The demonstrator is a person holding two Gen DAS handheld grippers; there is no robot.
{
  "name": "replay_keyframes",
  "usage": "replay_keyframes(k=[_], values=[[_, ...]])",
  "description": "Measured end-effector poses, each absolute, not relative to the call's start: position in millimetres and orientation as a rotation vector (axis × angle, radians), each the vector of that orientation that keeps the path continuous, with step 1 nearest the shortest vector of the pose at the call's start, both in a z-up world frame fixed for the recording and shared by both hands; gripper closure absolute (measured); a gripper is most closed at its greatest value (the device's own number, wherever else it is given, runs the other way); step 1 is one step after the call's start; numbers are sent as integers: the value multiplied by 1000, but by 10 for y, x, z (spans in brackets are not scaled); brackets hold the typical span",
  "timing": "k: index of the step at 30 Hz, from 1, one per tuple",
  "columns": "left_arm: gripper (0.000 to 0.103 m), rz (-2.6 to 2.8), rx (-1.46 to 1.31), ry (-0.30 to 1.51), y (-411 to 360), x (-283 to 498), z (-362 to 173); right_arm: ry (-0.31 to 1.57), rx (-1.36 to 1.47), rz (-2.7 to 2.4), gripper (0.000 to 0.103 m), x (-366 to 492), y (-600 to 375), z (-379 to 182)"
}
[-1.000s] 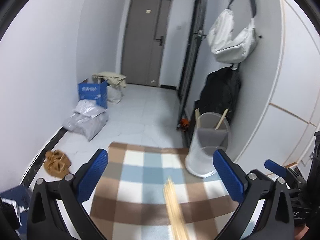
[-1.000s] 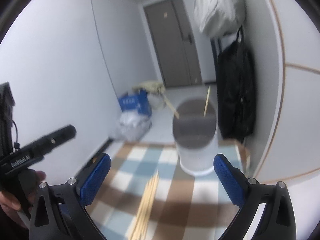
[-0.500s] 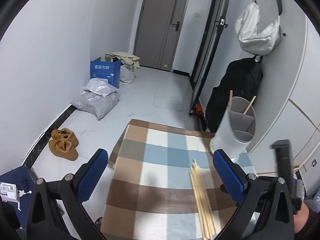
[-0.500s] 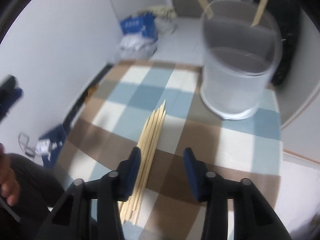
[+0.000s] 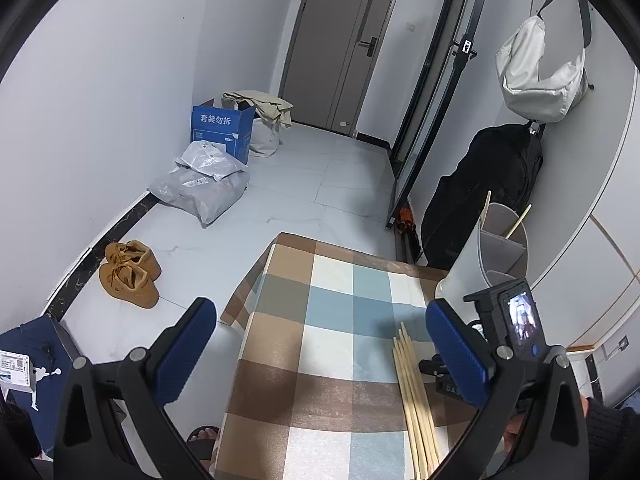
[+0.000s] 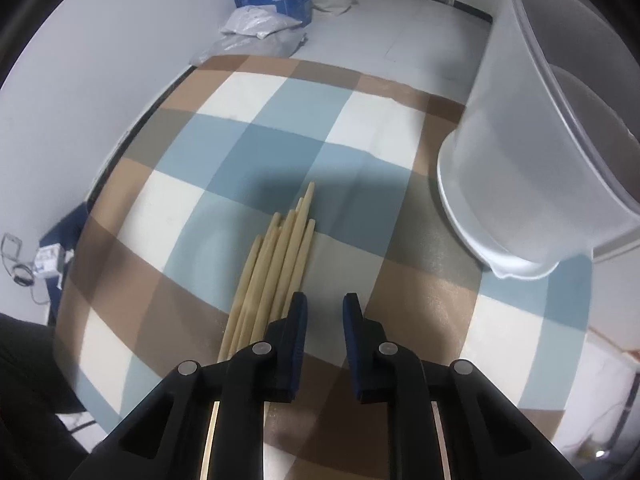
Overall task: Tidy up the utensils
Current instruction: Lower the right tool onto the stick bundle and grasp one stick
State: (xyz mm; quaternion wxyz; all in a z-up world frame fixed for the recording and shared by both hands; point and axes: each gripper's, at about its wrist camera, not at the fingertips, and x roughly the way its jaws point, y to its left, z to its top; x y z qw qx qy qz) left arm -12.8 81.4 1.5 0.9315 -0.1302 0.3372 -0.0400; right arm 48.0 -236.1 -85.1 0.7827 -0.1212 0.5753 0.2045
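1. The chopsticks (image 6: pixel 276 264) lie in a loose bundle on the checkered cloth (image 6: pixel 224 132), lower centre of the right wrist view, tips fanned toward the top of the frame.
2. The right gripper (image 6: pixel 325 312) has just been closing; its jaws stand narrow with bare cloth in the gap, gripping nothing. Its left finger sits just beside the bundle's right edge.
3. The frosted utensil holder (image 6: pixel 516 184) fills the right side, well apart from the bundle. Plenty of free cloth on the left.
4. The left gripper (image 5: pixel 320 356) is wide open and empty over the cloth's left edge.
5. Only the left wrist view shows the sticks already in the holder (image 5: pixel 496 248), the floor, brown shoes (image 5: pixel 130 272) and the door (image 5: pixel 340 44).
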Motion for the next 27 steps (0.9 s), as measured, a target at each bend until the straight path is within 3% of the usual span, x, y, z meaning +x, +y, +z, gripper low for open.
replay_keyframes(k=[27], values=[[1,-84,-387,715,1058,-81,55,1258,-340,404,84,620,-2061,-824]])
